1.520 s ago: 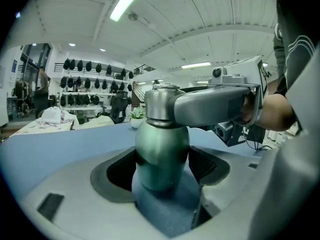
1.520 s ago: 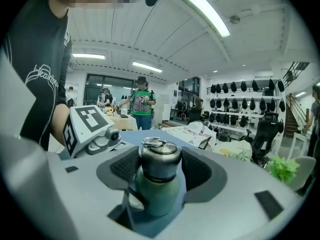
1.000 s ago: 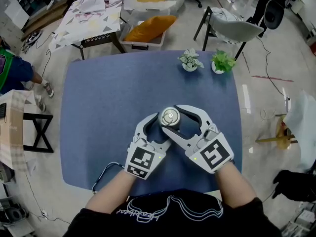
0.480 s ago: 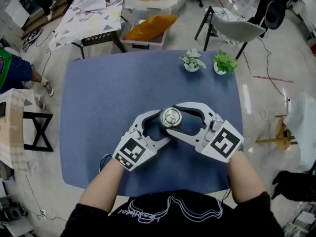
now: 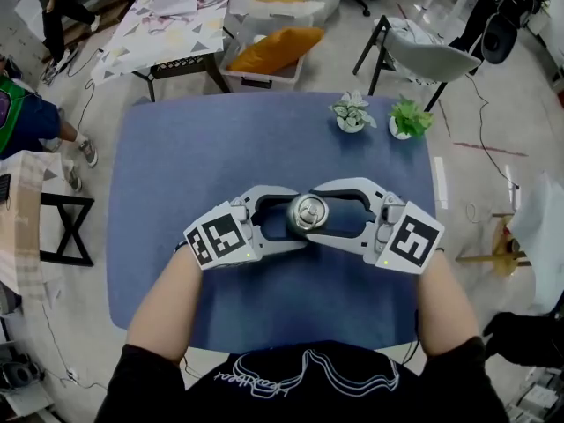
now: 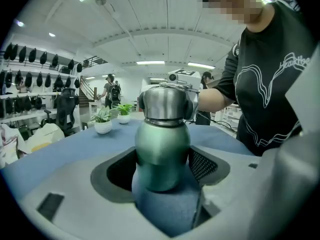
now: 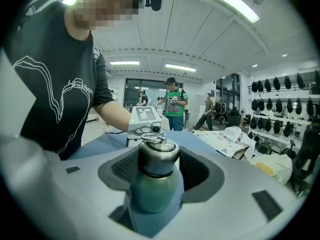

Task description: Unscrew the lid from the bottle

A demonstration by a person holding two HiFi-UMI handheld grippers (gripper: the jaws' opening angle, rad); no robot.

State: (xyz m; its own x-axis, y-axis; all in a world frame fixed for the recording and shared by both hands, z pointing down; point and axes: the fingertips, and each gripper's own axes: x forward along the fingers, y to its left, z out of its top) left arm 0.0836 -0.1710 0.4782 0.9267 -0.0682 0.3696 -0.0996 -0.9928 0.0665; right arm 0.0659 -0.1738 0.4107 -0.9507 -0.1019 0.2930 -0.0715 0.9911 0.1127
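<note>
The green metal bottle (image 6: 162, 139) stands upright on the blue table (image 5: 220, 148), its rounded body clamped between the pads of the left gripper (image 6: 162, 170), which has closed on it low down. The steel lid (image 7: 158, 154) sits just above that grip, and the right gripper (image 7: 156, 168) has closed around it from the opposite side, with a pad pressing on each flank. Both parts look rigid, so firm pressure should not dent them. The polished lid and smooth painted body are probably slippery, though, and could spin in the pads. The lid's straight wall is the best place to hold, below its small top ring. The bottle's weight can't be judged, since nothing shows how full it is.
</note>
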